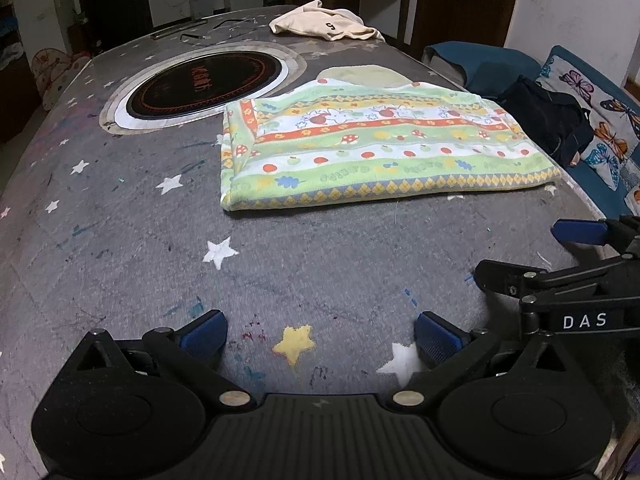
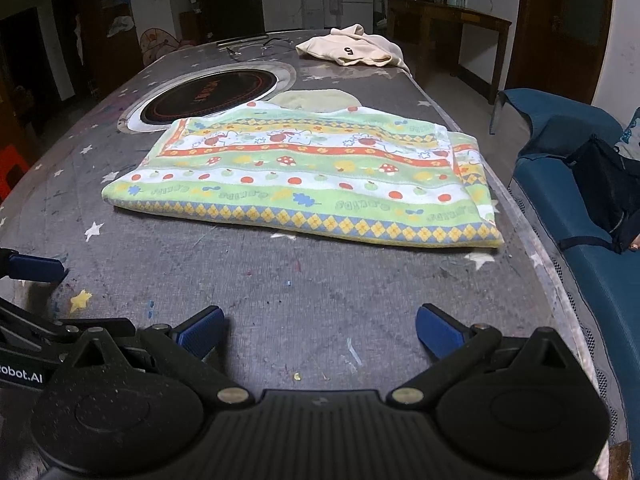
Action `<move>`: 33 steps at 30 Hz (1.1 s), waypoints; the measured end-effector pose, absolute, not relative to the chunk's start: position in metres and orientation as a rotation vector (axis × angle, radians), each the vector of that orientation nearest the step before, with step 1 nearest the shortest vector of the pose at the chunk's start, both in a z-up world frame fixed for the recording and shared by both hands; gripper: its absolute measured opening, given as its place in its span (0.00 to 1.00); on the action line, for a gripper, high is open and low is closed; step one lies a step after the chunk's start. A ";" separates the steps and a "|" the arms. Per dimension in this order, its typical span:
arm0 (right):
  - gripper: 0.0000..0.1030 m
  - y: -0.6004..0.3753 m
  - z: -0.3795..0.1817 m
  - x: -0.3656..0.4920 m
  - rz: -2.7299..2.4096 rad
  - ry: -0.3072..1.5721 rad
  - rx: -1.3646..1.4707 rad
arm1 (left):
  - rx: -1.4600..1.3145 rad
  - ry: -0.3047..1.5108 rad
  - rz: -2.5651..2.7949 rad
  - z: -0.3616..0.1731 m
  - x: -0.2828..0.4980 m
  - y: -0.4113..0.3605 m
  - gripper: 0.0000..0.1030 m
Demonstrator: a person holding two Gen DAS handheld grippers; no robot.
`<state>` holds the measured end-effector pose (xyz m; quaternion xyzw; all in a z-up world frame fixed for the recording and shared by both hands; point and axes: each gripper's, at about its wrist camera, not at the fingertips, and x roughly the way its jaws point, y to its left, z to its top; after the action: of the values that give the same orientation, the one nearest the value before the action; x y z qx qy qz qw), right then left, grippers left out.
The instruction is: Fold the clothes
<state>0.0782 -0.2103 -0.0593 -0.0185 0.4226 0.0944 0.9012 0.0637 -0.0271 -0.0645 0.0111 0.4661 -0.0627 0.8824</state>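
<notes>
A folded green, white and orange patterned cloth lies flat on the grey star-print table, its folded edge toward me. A cream garment with a number on it lies crumpled at the table's far end. My left gripper hovers open over bare table, well short of the cloth. My right gripper is open too, with nothing between its fingers, also short of the cloth. The right gripper shows at the left wrist view's right edge, and the left gripper's fingertip at the other view's left edge.
A round black cooktop is set into the table beyond the cloth. A blue sofa with a black bag runs along the table's right edge. Thin metal items lie at the far edge.
</notes>
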 end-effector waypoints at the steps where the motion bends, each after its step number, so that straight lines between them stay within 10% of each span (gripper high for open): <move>1: 1.00 -0.211 -0.059 0.078 0.196 0.874 -0.031 | 0.019 0.972 -0.128 -0.064 0.063 -0.027 1.00; 33: 1.00 -0.221 -0.044 0.051 0.142 0.862 -0.006 | 0.046 0.947 -0.117 -0.051 0.046 -0.039 1.00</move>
<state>0.0505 -0.2214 -0.0443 -0.0028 0.4175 0.0688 0.9061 0.0462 -0.0389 -0.0506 0.0223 0.4558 -0.0564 0.8880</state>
